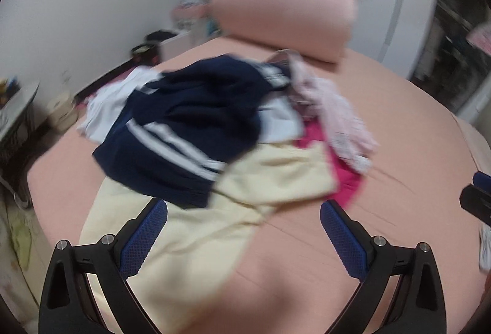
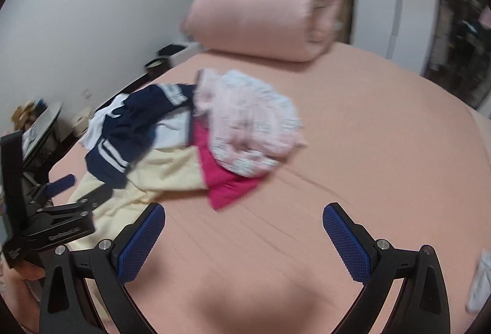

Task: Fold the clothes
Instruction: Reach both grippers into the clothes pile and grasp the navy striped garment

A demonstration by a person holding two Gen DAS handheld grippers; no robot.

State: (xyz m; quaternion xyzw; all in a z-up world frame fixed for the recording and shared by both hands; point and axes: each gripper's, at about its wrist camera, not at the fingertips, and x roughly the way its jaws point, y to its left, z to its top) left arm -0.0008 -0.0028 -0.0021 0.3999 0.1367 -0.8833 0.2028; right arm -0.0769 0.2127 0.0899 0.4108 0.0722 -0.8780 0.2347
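Note:
A heap of clothes lies on the pink bed (image 1: 399, 125): a navy garment with white stripes (image 1: 190, 125), a pale yellow garment (image 1: 214, 211), a magenta piece (image 1: 343, 177) and a light pink patterned garment (image 1: 337, 119). The heap also shows in the right wrist view, with the navy garment (image 2: 129, 131), the yellow one (image 2: 165, 174), the magenta one (image 2: 224, 183) and the pink patterned one (image 2: 248, 125). My left gripper (image 1: 244, 208) is open and empty, just over the near edge of the yellow garment. My right gripper (image 2: 244, 211) is open and empty, over bare sheet to the right of the heap.
A rolled pink duvet (image 1: 288, 15) lies at the head of the bed. A white wall runs along the left, with a small table (image 2: 46, 122) and boxes on the floor. A wardrobe (image 1: 460, 58) stands on the right. A white item (image 2: 478, 282) lies at the bed's near right.

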